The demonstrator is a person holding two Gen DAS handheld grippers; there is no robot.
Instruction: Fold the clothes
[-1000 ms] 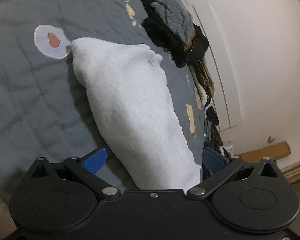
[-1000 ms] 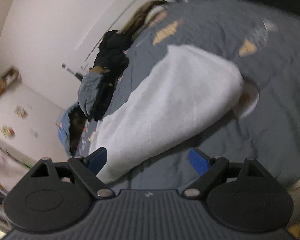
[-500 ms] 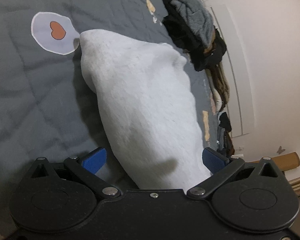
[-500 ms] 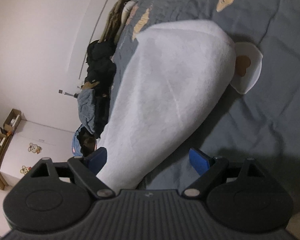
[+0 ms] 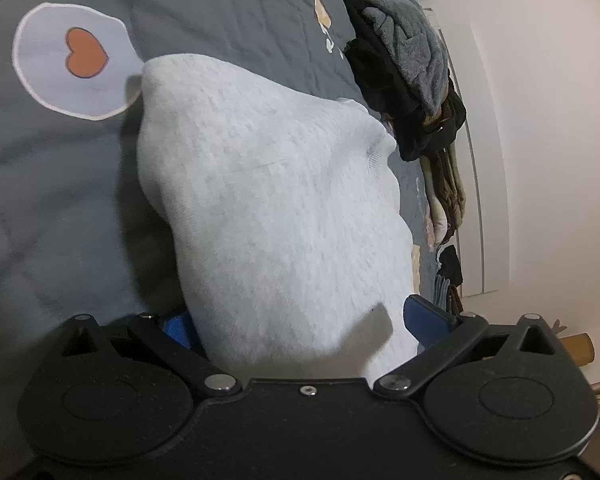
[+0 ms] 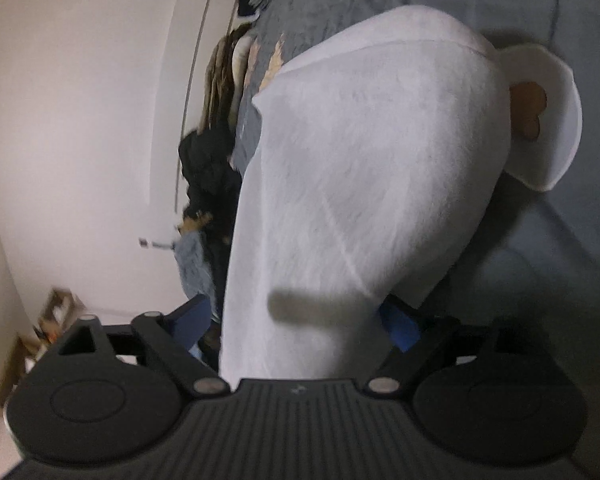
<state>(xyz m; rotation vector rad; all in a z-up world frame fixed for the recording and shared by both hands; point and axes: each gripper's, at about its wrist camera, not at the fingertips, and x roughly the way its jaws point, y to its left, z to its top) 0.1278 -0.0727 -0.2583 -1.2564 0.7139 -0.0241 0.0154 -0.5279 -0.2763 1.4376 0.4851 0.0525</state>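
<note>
Garment: white fleecy knit garment (image 5: pixel 276 216), exact type not clear; lies as a long bundle on the bed, near end running in between both claws.
Left claw (image 5: pixel 300 326): blue pads (image 5: pixel 426 318) spread, one each side of the cloth; released, cloth passes between, not pinched.
Right claw (image 6: pixel 296 320): same stance, pads (image 6: pixel 190 318) apart, one either side of the cloth (image 6: pixel 360 184); released.
Surface: grey quilted bed cover (image 5: pixel 204 4) with a white heart patch (image 5: pixel 72 60) touching the garment's far end.
Surroundings: heap of dark and grey clothes (image 5: pixel 404 60) along the wall edge, apart from the garment.
Risk: closing on the top layer only, so the bundle unrolls on lift; uneven pull between claws would skew the fold.
</note>
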